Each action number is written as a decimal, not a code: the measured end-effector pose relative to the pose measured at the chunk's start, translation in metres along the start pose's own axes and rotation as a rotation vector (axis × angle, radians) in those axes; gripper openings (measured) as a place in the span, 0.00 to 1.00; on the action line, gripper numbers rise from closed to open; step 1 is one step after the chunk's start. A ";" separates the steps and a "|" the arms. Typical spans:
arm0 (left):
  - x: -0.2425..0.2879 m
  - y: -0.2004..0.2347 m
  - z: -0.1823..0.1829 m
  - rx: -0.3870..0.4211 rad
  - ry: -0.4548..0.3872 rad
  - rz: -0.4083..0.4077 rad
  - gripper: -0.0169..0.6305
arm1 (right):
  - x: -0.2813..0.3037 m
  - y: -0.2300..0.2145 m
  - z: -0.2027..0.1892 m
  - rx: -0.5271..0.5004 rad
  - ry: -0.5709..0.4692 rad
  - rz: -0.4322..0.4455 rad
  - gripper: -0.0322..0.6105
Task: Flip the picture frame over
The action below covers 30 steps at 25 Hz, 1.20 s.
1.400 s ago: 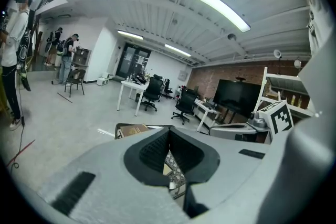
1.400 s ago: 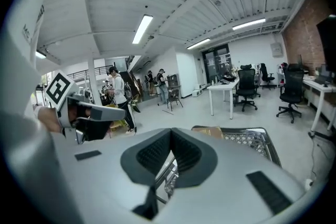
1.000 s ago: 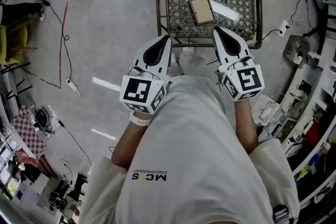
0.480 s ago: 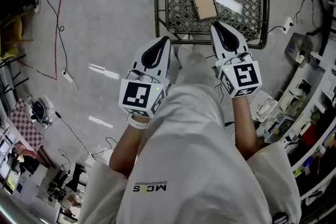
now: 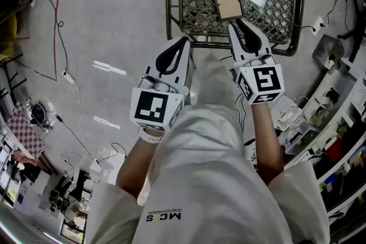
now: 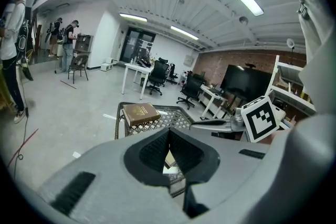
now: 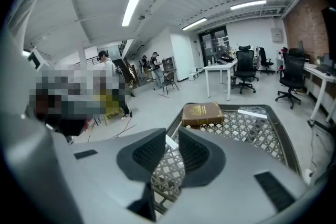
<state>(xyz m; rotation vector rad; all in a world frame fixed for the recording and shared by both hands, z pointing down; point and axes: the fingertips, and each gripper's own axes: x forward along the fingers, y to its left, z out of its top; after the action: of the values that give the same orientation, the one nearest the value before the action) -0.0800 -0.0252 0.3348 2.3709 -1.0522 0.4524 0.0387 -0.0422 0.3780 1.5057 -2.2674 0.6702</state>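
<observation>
The picture frame, tan with a thin wooden border, lies flat on the black wire-mesh table near its front edge. My right gripper reaches over that front rim, and its tip is just short of the frame's near edge. In the right gripper view the right gripper shows a narrow gap between its jaws with nothing in it. My left gripper hangs in front of the table's left corner. The left gripper has its tips touching and holds nothing.
A brown book with a gold emblem lies at the mesh table's far left, the same book showing past the right jaws. Cables trail over the grey floor at left. Cluttered shelves stand at right. Desks and office chairs stand beyond.
The table and frame have drawn closer in the head view. Both grippers moved forward, and the right one now reaches over the table's front rim toward the frame.
</observation>
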 end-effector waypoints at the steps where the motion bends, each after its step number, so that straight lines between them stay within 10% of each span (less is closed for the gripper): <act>1: 0.002 0.002 -0.001 -0.001 0.001 0.004 0.06 | 0.003 -0.001 -0.004 -0.002 0.005 -0.005 0.17; 30: 0.007 0.010 -0.024 -0.067 0.005 0.030 0.06 | 0.089 -0.034 -0.102 -0.030 0.104 -0.109 0.18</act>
<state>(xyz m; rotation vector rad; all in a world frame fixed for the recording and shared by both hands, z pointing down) -0.0851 -0.0213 0.3613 2.2968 -1.0853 0.4263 0.0382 -0.0653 0.5157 1.5316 -2.0934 0.6631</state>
